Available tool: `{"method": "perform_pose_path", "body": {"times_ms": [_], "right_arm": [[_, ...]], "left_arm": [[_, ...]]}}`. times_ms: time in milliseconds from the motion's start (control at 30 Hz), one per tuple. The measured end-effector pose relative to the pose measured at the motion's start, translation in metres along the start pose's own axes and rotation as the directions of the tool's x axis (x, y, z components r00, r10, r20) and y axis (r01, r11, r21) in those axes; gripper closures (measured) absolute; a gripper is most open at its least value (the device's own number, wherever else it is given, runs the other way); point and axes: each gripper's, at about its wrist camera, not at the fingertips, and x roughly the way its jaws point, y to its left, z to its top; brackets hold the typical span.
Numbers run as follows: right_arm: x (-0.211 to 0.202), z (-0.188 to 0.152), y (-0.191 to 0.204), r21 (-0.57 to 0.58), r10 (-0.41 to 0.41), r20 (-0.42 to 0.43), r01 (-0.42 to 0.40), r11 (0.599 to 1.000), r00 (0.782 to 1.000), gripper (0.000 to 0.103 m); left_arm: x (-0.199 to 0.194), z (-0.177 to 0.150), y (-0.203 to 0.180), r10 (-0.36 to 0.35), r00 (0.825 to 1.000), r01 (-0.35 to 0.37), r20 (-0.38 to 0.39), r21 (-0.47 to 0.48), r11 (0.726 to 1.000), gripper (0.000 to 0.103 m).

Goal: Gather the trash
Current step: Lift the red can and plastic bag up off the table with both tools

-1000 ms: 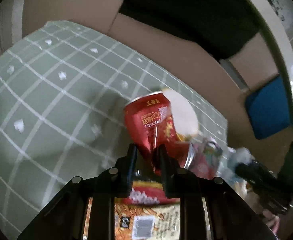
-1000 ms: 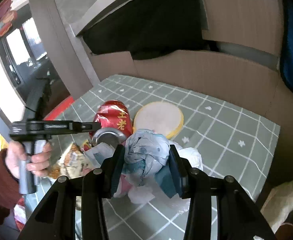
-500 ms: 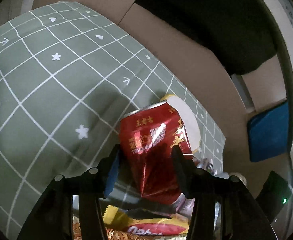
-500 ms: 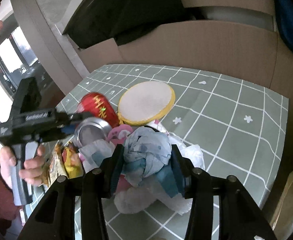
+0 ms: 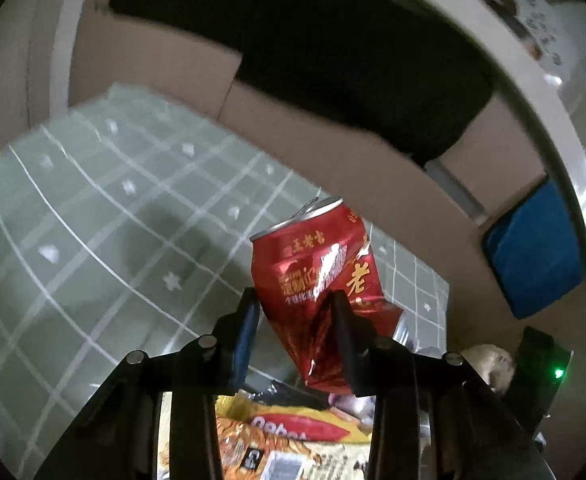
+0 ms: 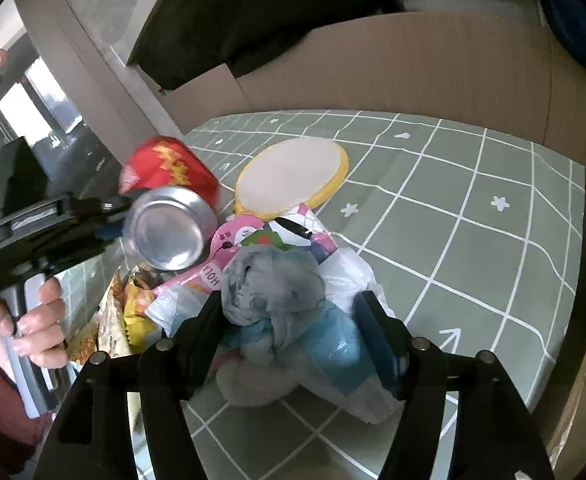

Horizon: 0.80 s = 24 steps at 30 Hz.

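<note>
**Crushed can lifted as trash pile is worked from both sides**

The left gripper [image 5: 293, 312] has its jaws closing on a dented red drink can [image 5: 321, 276], both pads pressed against its crumpled lower half and the can raised above the green grid-patterned tablecloth [image 5: 93, 240]; from the right wrist view the same can [image 6: 169, 208] shows its silver base, carried by the black gripper in a hand [image 6: 37, 320] with a dark red sleeve; the right gripper [image 6: 289, 324] has its jaws opening, standing wide around a knotted grey-blue plastic bag [image 6: 273, 292] that lies between them, the left pad at the bag's side and the right pad clear of it; around the bag lie a white plastic bag [image 6: 353, 276], a pink wrapper [image 6: 229, 248] and an orange snack packet [image 6: 129, 304], with a round yellow-rimmed pad [image 6: 293, 176] behind them; cardboard walls [image 6: 413, 64] enclose the table; the snack packet is cut off by the gripper's frame, and the left wrist view is blurred.
</note>
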Motion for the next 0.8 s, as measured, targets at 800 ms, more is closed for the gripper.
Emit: {"method": "perform_pose_path", "body": {"times_ms": [800], "right_arm": [[-0.137,0.004,0.057,-0.176,-0.113,0.274,0.165,0.97,0.955,0.063]], "left_arm": [[-0.128,-0.027,-0.082,0.064,0.929,-0.142,0.363,0.193,0.971,0.067]]}}
